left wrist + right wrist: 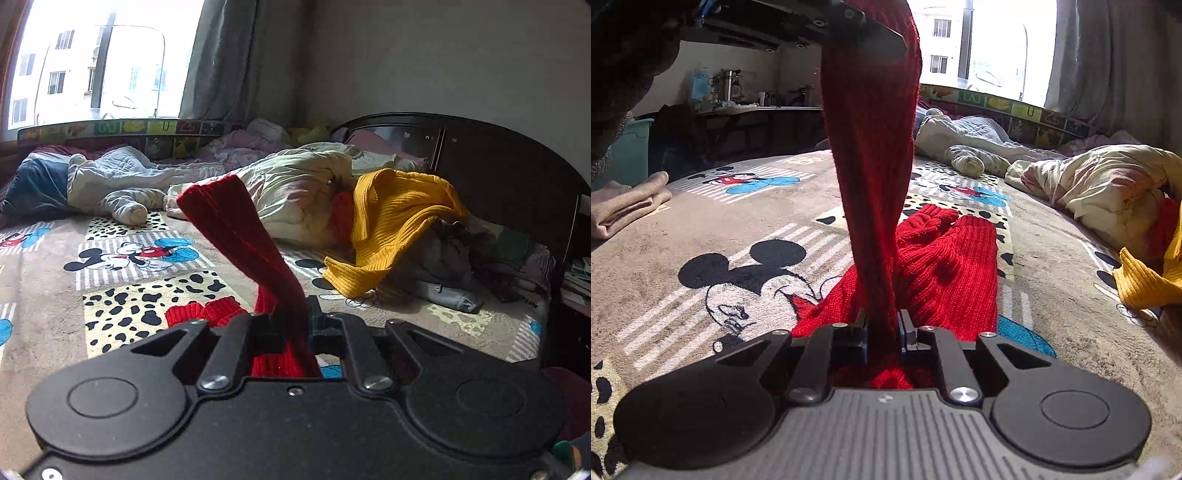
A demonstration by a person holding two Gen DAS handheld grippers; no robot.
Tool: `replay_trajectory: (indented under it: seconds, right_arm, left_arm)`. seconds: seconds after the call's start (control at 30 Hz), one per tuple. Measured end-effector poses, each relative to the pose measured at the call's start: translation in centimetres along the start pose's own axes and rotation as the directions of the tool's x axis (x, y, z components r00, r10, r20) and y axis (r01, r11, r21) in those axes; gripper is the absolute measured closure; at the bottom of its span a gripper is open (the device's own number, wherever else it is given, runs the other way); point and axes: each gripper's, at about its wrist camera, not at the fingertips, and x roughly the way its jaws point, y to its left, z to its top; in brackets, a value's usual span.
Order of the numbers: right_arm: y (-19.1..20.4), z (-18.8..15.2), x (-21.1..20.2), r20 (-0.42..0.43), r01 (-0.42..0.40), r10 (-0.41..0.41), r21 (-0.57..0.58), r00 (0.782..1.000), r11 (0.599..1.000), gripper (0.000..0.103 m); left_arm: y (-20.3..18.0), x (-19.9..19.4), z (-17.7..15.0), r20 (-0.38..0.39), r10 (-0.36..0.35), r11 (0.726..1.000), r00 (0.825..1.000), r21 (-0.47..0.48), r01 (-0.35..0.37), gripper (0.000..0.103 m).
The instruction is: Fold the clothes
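Right wrist view takes in the wide bed under its grey cartoon-mouse blanket [701, 221], and across it lies the red ribbed knit garment [945, 266], rumpled in the middle of the bed just ahead of the fingers. One long band of it rises steeply to the top of the picture, where the left gripper [871, 29] hangs high overhead, pinching the upper end. The right gripper [882, 332] sits low, close over the blanket and tipped slightly down, its jaws nearly together and clamped on the lower end of that same band.

Left wrist view looks down the bed from higher up: the left gripper [295, 325] has its jaws almost closed on the red knit, a strip of it standing up past the fingers. Only this side shows the dark wooden headboard [498, 166] and the whole yellow ribbed knit top [391, 229] draped on a clothes pile. Only the right side shows the folded beige cloth [628, 210] at the bed's left edge.
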Motion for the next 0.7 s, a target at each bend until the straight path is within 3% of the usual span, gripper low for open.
replay_trajectory:
  seconds: [0.27,0.47,0.53,0.57,0.63,0.7]
  right_arm:
    - [-0.2,-2.1,-0.8,-0.019,0.038,-0.038,0.04,0.999,0.998,0.093]
    - [1.0,-1.9,-1.6,0.003,0.078,-0.078,-0.039,0.997,0.996,0.093]
    - [1.9,-1.6,-1.6,0.018,0.098,-0.096,-0.097,0.995,0.99,0.092]
    - [2.3,-1.4,-1.6,0.031,0.103,-0.1,-0.129,0.994,0.986,0.087]
    - [3.0,-1.0,-1.5,0.063,0.112,-0.102,-0.193,0.993,0.975,0.077]
    - [3.6,-0.6,-1.3,0.077,0.092,-0.075,-0.244,0.994,0.965,0.077]
  left_arm:
    - [0.1,3.9,-1.4,-0.124,-0.027,1.0,0.992,0.0,0.027,0.096]
    - [0.2,3.0,0.0,-0.088,-0.033,0.999,0.996,0.024,0.035,0.096]
    - [0.2,3.1,-0.1,-0.11,0.016,0.996,0.994,0.085,-0.006,0.096]
    - [0.3,3.2,-0.2,-0.124,0.046,0.993,0.991,0.113,-0.032,0.096]
    - [0.9,3.4,-0.4,-0.156,0.11,0.984,0.982,0.156,-0.085,0.096]
    - [1.6,3.5,-0.8,-0.185,0.177,0.972,0.967,0.19,-0.141,0.096]
